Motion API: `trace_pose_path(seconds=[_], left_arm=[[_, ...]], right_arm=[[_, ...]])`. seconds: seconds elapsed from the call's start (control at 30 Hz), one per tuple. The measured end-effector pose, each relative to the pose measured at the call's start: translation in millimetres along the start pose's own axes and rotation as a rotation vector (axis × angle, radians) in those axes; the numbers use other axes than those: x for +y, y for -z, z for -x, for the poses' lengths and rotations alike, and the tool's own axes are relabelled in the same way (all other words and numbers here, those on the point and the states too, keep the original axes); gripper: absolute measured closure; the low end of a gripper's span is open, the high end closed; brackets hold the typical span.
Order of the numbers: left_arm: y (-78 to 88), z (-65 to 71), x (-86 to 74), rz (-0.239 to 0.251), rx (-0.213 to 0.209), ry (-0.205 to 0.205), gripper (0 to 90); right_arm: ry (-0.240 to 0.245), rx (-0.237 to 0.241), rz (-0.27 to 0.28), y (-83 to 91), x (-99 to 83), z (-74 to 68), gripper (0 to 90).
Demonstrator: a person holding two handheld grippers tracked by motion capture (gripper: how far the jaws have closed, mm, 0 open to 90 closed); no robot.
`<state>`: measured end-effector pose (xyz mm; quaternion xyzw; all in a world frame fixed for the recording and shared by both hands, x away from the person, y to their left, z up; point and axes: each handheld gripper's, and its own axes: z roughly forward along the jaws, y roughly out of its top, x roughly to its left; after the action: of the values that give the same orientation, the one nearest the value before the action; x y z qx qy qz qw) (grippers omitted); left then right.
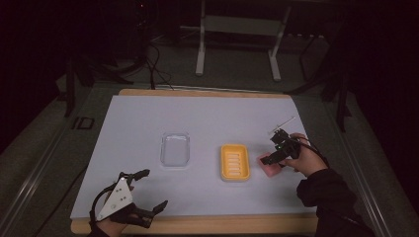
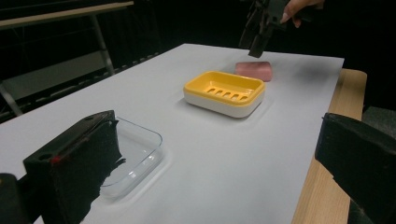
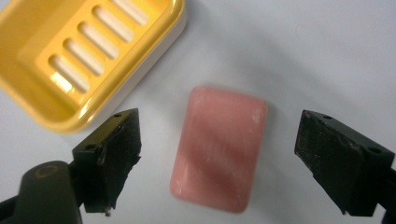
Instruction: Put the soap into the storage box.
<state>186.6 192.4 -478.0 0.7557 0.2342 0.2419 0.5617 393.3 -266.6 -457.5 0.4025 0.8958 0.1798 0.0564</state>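
We have the right claw (image 3: 219, 163) spread wide, empty, poised over the pink soap (image 3: 218, 147) lying on the worktop (image 1: 148, 118) beside the yellow dish (image 1: 234, 162). Left claw (image 1: 148, 190) open, idle. Nothing grasped yet; likely all remains.

White-covered table (image 1: 148, 118) carries a clear tray (image 1: 175, 149), yellow soap dish (image 1: 234, 162) and, seemingly, pink soap (image 1: 271, 167).

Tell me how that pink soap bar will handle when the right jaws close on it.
The pink soap bar looks like a solid rounded block, so probably stiff, not floppy. Its surface seems smooth and slightly glossy, so it may slip between the open jaws of the right gripper unless squeezed squarely. Lying flat on the white sheet, it should slide rather than roll if nudged.
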Motion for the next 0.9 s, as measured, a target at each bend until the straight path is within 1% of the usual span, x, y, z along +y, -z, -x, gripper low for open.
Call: trace_pose_path(seconds=[0.1, 0.2, 0.27, 0.3, 0.33, 0.37, 0.43, 0.47, 0.63, 0.7, 0.73, 0.83, 0.87, 0.9], left_arm=[[0.0, -0.1, 0.0, 0.001, 0.0, 0.0, 0.6], [0.3, -0.1, 0.1, -0.001, 0.0, -0.001, 0.6], [0.2, -0.1, 0.0, 0.001, 0.0, -0.001, 0.6], [0.2, -0.1, 0.0, 0.001, 0.0, -0.001, 0.6], [0.1, 0.0, 0.0, 0.0, -0.001, -0.001, 0.6], [0.0, 0.1, 0.0, -0.001, -0.001, -0.001, 0.6], [-0.2, 0.3, 0.0, -0.001, -0.001, -0.001, 0.6], [-0.2, 0.3, 0.0, -0.001, -0.001, -0.002, 0.6], [0.0, 0.0, 0.0, 0.0, 0.0, -0.001, 0.6], [-0.1, 0.1, 0.0, 0.0, 0.0, -0.001, 0.6], [-0.1, 0.3, 0.0, 0.0, -0.001, -0.001, 0.6], [-0.1, 0.2, 0.0, -0.001, -0.001, -0.001, 0.6], [-0.4, 0.3, -0.1, -0.001, -0.001, 0.0, 0.6], [-0.4, 0.3, -0.1, -0.001, -0.001, 0.0, 0.6]], right_arm=[[-0.017, -0.004, 0.001, -7.1, -0.6, 0.6, 14.6], [-0.026, -0.013, -0.009, -13.9, -2.7, 1.3, 15.8], [-0.04, -0.014, -0.019, -18.2, -4.7, 1.9, 15.9], [-0.04, -0.014, -0.019, -18.2, -4.7, 1.9, 15.9], [-0.048, -0.02, -0.025, -22.9, -7.4, 1.9, 16.1], [-0.052, -0.024, -0.026, -24.2, -8.1, 2.1, 17.9], [-0.055, -0.025, -0.036, -27.7, -9.8, 2.0, 18.7], [-0.061, -0.024, -0.04, -29.6, -10.4, 1.7, 21.2], [-0.065, -0.033, -0.062, -35.9, -12.1, 1.1, 22.8], [-0.077, -0.046, -0.077, -39.9, -13.1, 0.5, 28.0], [-0.075, -0.053, -0.081, -41.3, -13.5, 0.0, 29.4], [-0.077, -0.065, -0.088, -43.8, -14.4, -1.1, 30.8], [-0.07, -0.082, -0.09, -43.8, -13.7, -5.3, 35.5], [-0.071, -0.091, -0.091, -43.6, -13.3, -7.1, 36.0]])
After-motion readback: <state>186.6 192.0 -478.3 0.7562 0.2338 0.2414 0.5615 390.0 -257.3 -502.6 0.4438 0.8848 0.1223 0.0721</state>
